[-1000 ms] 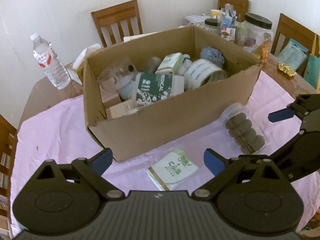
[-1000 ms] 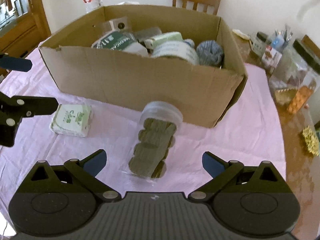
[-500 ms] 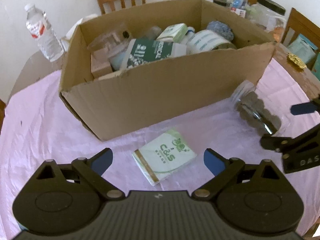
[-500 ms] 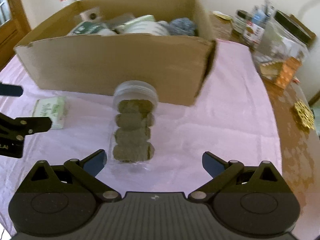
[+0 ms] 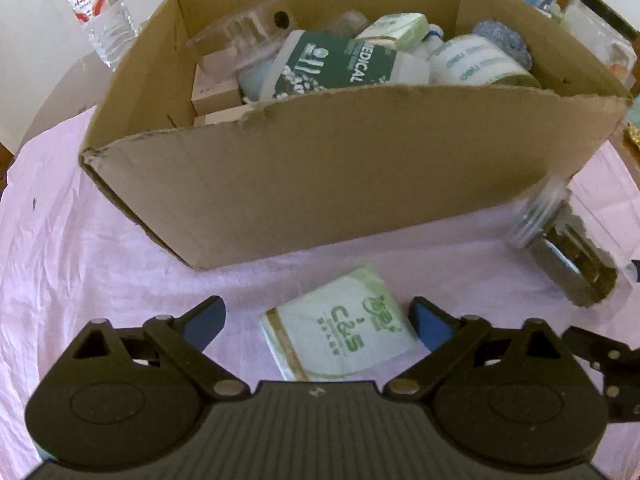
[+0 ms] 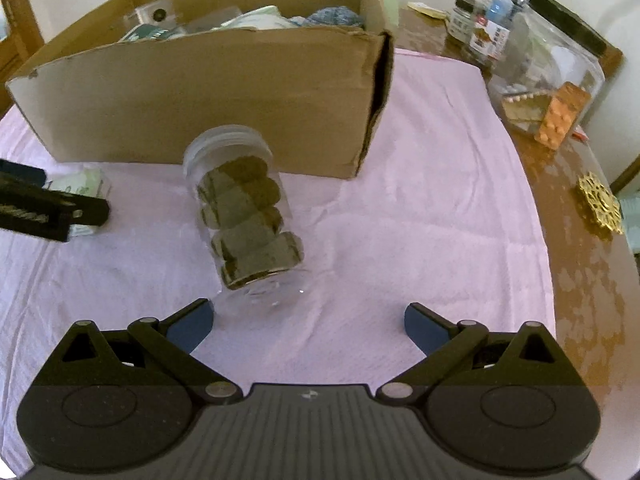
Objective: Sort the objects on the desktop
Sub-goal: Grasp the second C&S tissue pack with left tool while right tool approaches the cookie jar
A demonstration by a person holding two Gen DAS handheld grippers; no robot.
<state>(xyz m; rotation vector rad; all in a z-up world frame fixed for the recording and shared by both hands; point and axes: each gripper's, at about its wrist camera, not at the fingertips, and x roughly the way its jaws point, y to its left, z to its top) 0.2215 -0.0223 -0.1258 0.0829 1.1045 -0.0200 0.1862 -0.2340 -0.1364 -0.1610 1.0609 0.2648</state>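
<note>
On the pink tablecloth [image 5: 100, 240], both grippers have dropped closer; left gripper [image 5: 316, 320] gapes wide astride the green-white tissue packet [image 5: 340, 330]; right gripper [image 6: 306, 320] wide before the clear plastic cookie jar [image 6: 244, 224].

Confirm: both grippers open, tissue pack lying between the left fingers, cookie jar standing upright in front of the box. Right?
One thing is off. The cookie jar is not upright: it lies on its side on the pink cloth, lid end toward the cardboard box, as the right wrist view shows. The rest holds: left gripper and right gripper are open, tissue pack between the left fingers.
</note>
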